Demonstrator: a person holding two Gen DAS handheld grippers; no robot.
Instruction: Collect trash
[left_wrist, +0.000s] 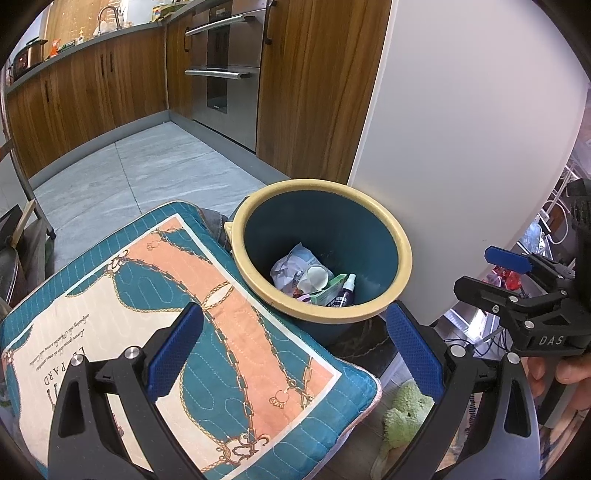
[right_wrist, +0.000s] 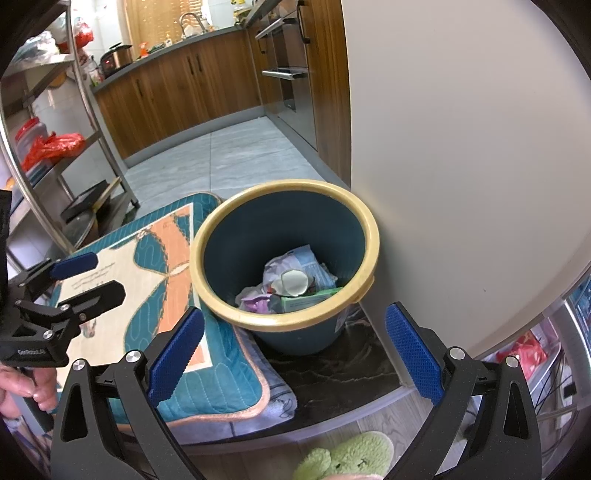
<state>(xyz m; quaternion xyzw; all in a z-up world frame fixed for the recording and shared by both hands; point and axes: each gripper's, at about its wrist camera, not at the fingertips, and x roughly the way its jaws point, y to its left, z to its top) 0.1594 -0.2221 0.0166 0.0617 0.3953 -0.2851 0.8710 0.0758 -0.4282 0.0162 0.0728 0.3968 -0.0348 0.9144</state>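
A teal bin with a cream rim (left_wrist: 402, 243) (right_wrist: 371, 232) stands on the floor against a white panel. Inside lie crumpled paper (left_wrist: 291, 264) (right_wrist: 284, 266), a white cup piece (left_wrist: 317, 277) (right_wrist: 293, 282), a green box (left_wrist: 325, 293) (right_wrist: 306, 300) and a small spray bottle (left_wrist: 347, 290). My left gripper (left_wrist: 295, 354) is open and empty, above a cushion and short of the bin; it also shows in the right wrist view (right_wrist: 86, 275). My right gripper (right_wrist: 295, 354) is open and empty in front of the bin; it also shows in the left wrist view (left_wrist: 484, 273).
A teal and orange cushion (left_wrist: 159, 295) (right_wrist: 147, 273) lies left of the bin. A green plush toy (left_wrist: 404, 413) (right_wrist: 343, 461) lies on the floor near me. Wooden kitchen cabinets (left_wrist: 92, 85), an oven (left_wrist: 225, 70) and a metal shelf rack (right_wrist: 55, 147) stand behind.
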